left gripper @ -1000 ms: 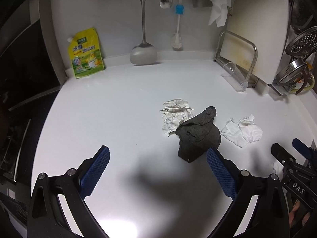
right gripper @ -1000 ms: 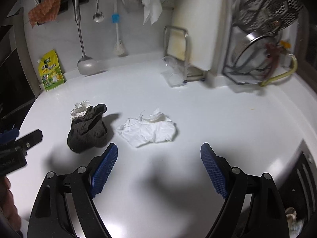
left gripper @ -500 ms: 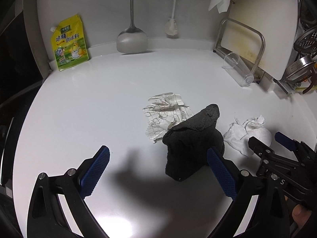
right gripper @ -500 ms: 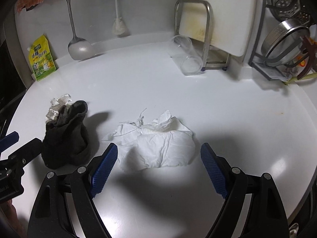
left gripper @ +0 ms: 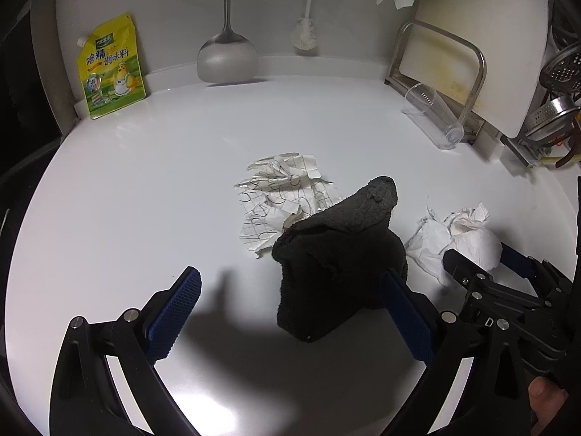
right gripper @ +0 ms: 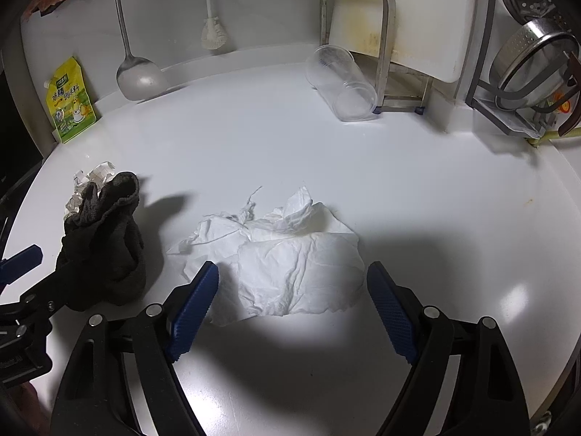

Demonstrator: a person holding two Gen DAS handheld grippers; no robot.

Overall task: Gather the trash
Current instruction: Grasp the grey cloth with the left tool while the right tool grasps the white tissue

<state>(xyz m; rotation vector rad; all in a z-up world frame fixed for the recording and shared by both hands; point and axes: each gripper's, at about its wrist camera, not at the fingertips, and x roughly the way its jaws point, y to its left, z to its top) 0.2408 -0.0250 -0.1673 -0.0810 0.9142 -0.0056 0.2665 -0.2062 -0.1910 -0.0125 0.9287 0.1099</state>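
Closing over white tissue wad [right gripper: 290,254], right tool [right gripper: 292,303] sits low above white bench [right gripper: 417,181]; blue pads flank wad, not yet pressing it. Left tool [left gripper: 290,314] spread wide, released, dark cloth lump [left gripper: 337,258] between its pads, nearer the right one, unpinched. Crumpled grid-print paper [left gripper: 279,196] just beyond cloth, touching it. Clear plastic cup [right gripper: 341,87] on its side far ahead of right tool, against metal rack [right gripper: 385,36]. Yellow seasoning pouch [left gripper: 109,69] far ahead-left of left tool, leaning on wall.
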